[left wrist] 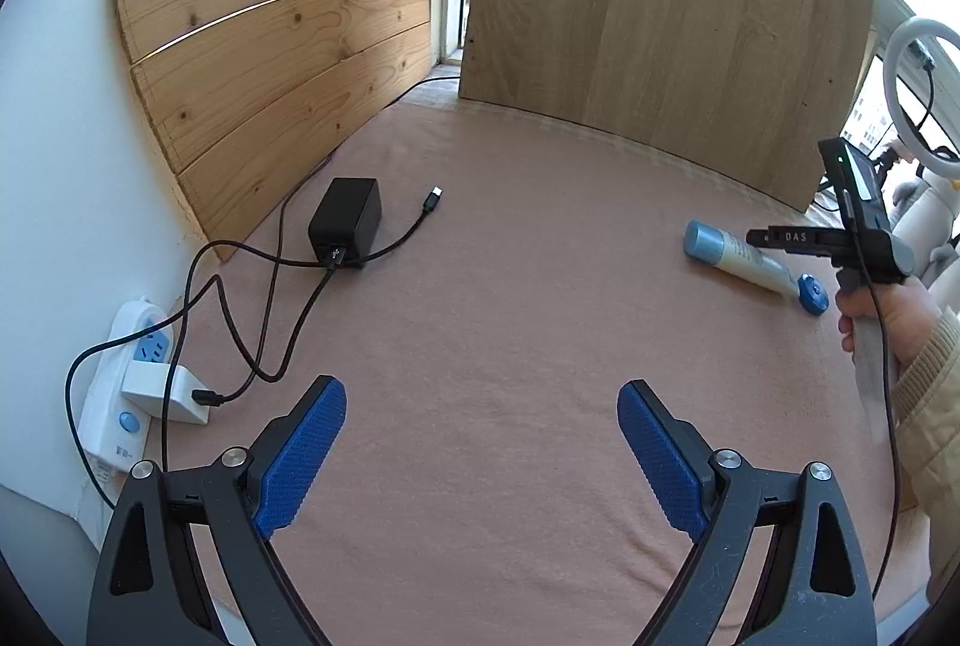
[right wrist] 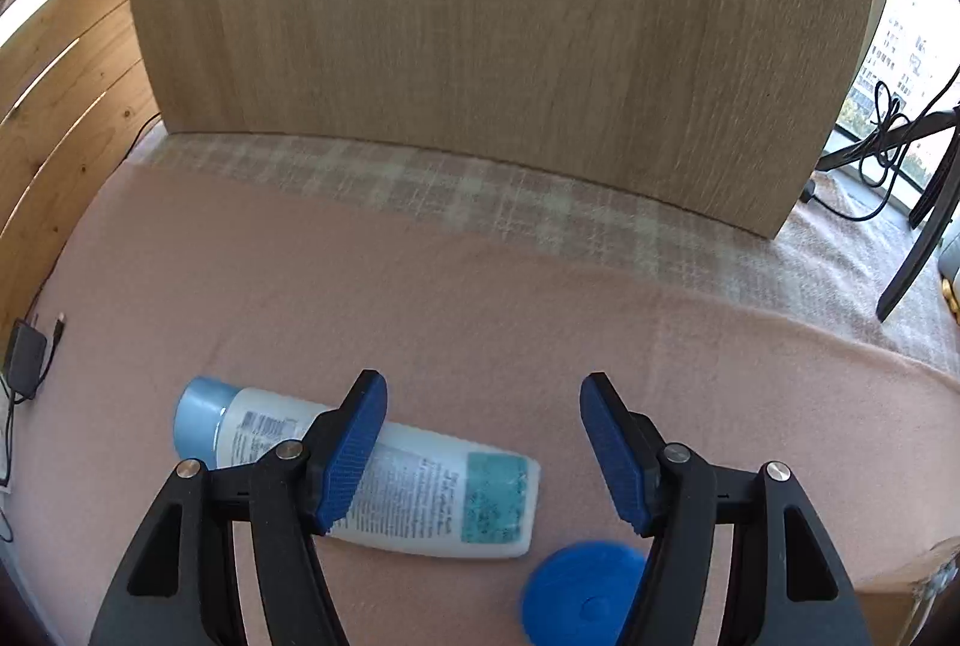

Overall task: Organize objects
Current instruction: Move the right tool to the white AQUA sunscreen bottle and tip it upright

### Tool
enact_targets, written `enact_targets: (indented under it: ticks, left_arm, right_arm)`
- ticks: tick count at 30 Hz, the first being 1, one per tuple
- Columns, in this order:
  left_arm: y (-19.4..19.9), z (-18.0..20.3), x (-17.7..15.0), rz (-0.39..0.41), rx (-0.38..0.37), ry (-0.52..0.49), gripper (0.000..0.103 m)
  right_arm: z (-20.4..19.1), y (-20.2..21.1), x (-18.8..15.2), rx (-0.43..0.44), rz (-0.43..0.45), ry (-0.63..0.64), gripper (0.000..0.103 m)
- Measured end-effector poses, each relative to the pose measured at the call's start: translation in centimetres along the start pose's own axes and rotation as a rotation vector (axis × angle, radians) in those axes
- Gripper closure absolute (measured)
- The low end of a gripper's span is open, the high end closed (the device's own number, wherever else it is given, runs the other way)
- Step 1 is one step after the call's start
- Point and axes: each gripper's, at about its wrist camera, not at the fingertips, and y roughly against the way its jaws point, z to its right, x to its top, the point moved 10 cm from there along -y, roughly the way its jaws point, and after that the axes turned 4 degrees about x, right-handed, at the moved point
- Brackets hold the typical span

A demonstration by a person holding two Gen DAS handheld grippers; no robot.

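A white tube with a light-blue cap lies flat on the pink cloth, cap to the left. A round blue disc lies beside its flat end. My right gripper is open and empty, hovering over the tube, its left finger above the tube's middle. The tube and the disc also show at the far right of the left wrist view, under the right gripper. My left gripper is open and empty above the bare cloth. A black charger block with a loose cable lies at the left.
A white power strip with a white plug lies at the left edge by the wall. Pine boards lean at the left and an oak panel stands at the back. A ring light and a black stand are at the right.
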Motion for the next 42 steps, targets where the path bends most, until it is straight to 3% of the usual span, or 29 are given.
enact_targets:
  ticks: [5,7,9,13,18,22,26,30,33,40,42]
  left_arm:
    - [-0.5,0.7,-0.2,-0.008,-0.02,-0.001,0.009]
    - [-0.9,1.3,-0.3,-0.015,-0.03,-0.011,0.009]
    - [-0.9,1.7,-0.6,-0.018,-0.034,-0.02,0.009]
    - [-0.6,1.2,-1.1,-0.015,-0.028,-0.01,0.009]
    - [0.1,-0.8,-1.4,-0.008,-0.017,0.034,0.009]
    - [1.5,-3.1,-2.0,0.014,-0.004,0.062,0.009]
    - [2.2,-5.9,-2.9,0.017,0.016,0.115,0.009]
    - [2.1,-7.8,-3.4,0.009,0.03,0.156,0.009]
    - [1.9,-8.2,-3.5,0.006,0.031,0.163,0.009]
    - [1.1,-7.2,-3.2,-0.003,0.018,0.144,0.009]
    - [0.7,-6.3,-3.0,-0.012,0.008,0.136,0.009]
  right_arm:
    - [-5.5,1.7,-6.7,0.097,-0.035,0.055,0.04]
    - [-6.8,3.0,-9.1,0.067,-0.011,0.096,0.04]
    - [-7.4,4.7,-11.4,0.058,0.031,0.055,0.04]
    - [-10.9,7.8,-15.3,0.18,0.094,-0.056,0.04]
    - [-16.9,6.7,-13.8,0.253,0.082,0.014,0.037]
    - [-16.3,4.7,-10.6,0.24,0.077,-0.013,0.036]
    - [-13.1,2.7,-7.6,0.281,0.053,-0.126,0.036]
    - [-12.8,0.7,-4.7,0.375,0.033,-0.193,0.035]
    - [-14.7,-0.1,-3.4,0.458,0.009,-0.177,0.035]
    - [-16.5,1.5,-8.6,0.304,0.0,-0.015,0.035]
    - [-17.1,1.9,-9.9,0.21,0.027,0.072,0.035]
